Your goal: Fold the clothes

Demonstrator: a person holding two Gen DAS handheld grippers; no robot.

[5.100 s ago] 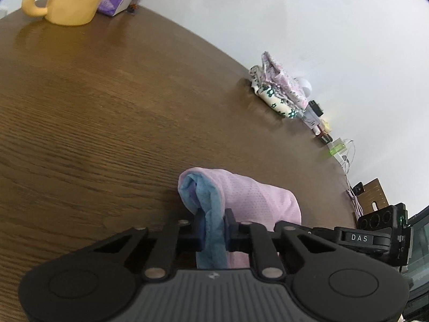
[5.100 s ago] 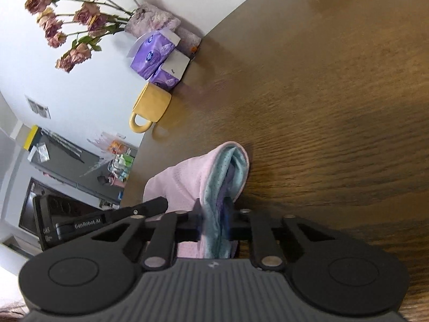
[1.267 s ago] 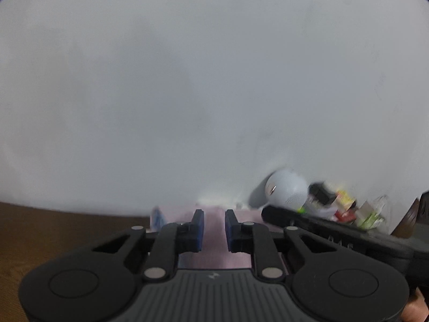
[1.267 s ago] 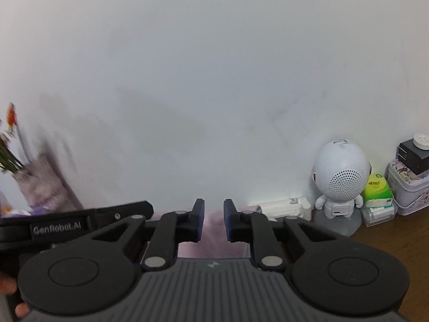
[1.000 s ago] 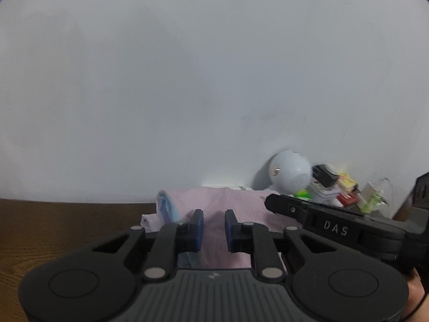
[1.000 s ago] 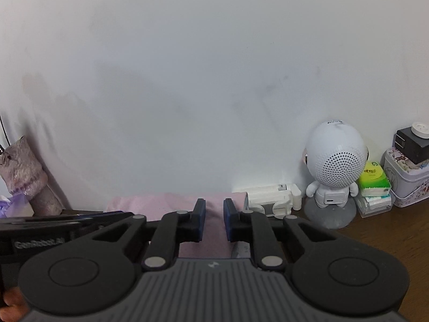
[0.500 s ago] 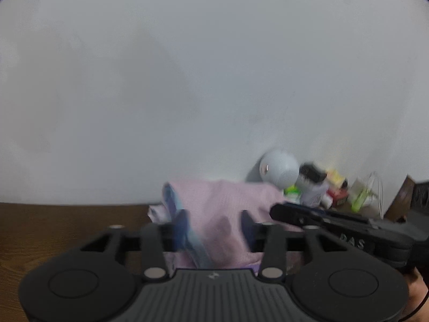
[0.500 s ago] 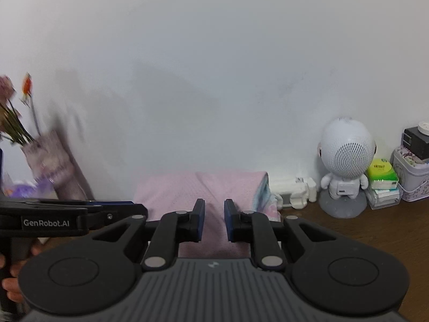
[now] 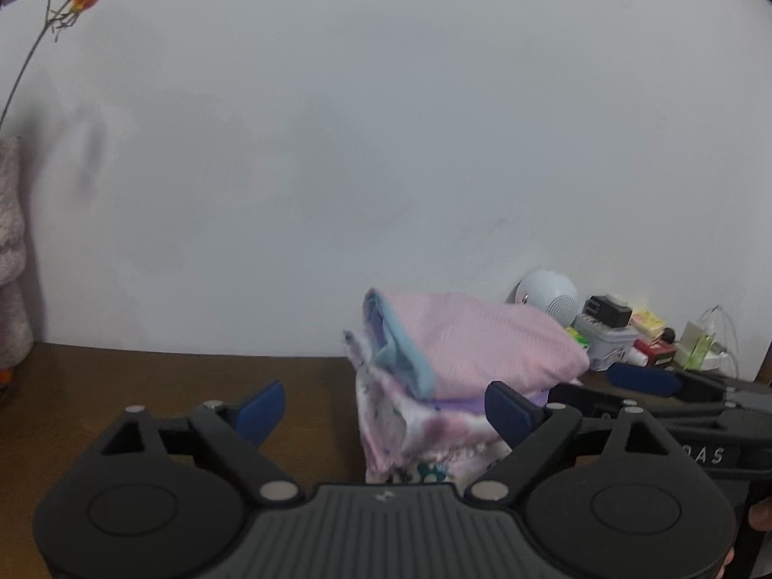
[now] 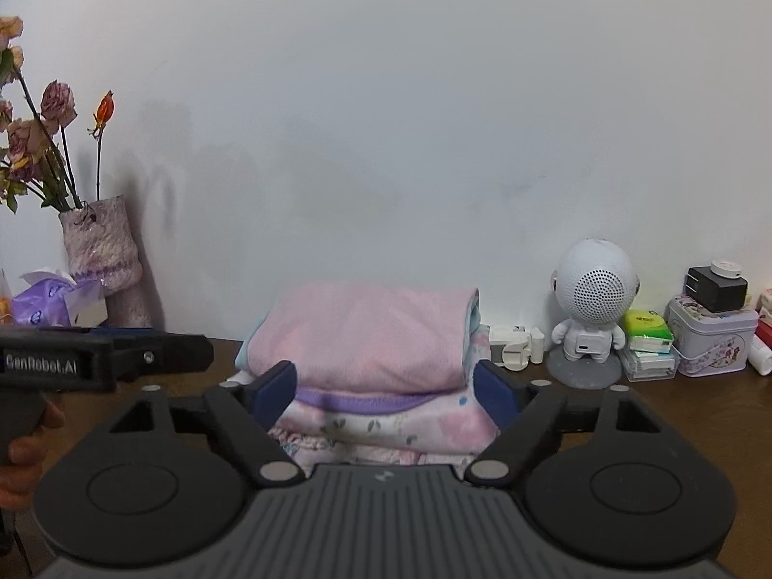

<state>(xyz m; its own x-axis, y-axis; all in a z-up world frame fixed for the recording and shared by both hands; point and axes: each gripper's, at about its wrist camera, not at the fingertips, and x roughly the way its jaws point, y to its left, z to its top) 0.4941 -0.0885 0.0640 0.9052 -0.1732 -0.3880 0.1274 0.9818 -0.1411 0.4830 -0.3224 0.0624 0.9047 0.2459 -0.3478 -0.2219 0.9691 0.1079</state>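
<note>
Released onto the stack, pink garment lies free; both tools' jaws opening wide.

"GenRobot.AI" on the left claw; partly hidden "DAS" on the right claw.

stack base hidden, vase cropped

Soft even light, fisheye warp, slight blur.
</note>
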